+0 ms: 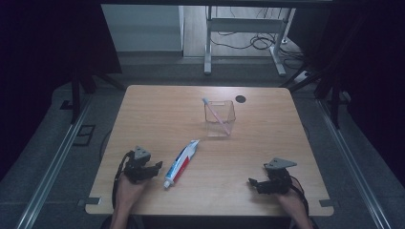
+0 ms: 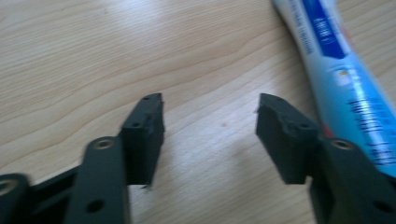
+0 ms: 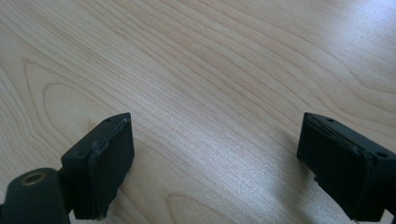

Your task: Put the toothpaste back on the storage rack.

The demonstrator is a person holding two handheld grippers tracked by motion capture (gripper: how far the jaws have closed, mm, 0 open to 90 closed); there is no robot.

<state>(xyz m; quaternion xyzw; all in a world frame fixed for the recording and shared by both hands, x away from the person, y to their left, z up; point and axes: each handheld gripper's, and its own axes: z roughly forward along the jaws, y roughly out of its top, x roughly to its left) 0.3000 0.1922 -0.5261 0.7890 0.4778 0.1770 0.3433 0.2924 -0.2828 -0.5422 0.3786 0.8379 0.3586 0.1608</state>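
A white and blue toothpaste tube (image 1: 181, 163) lies slantwise on the wooden table (image 1: 153, 114), cap end toward the front edge. My left gripper (image 1: 158, 168) rests just left of it with its jaws partly apart over bare wood. In the left gripper view my left gripper (image 2: 210, 122) has nothing between its jaws, and the tube (image 2: 341, 70) runs past the outside of the right jaw. Farther back stands a clear plastic cup (image 1: 220, 118) with a pink toothbrush (image 1: 213, 110) leaning in it. My right gripper (image 1: 251, 182) sits at the front right, jaws wide over bare table (image 3: 215, 70).
A small black round hole (image 1: 240, 99) marks the tabletop behind the cup. Beyond the far edge stands a white metal desk frame (image 1: 208, 43) with cables on the floor. Metal rails (image 1: 52, 167) run along both sides of the table.
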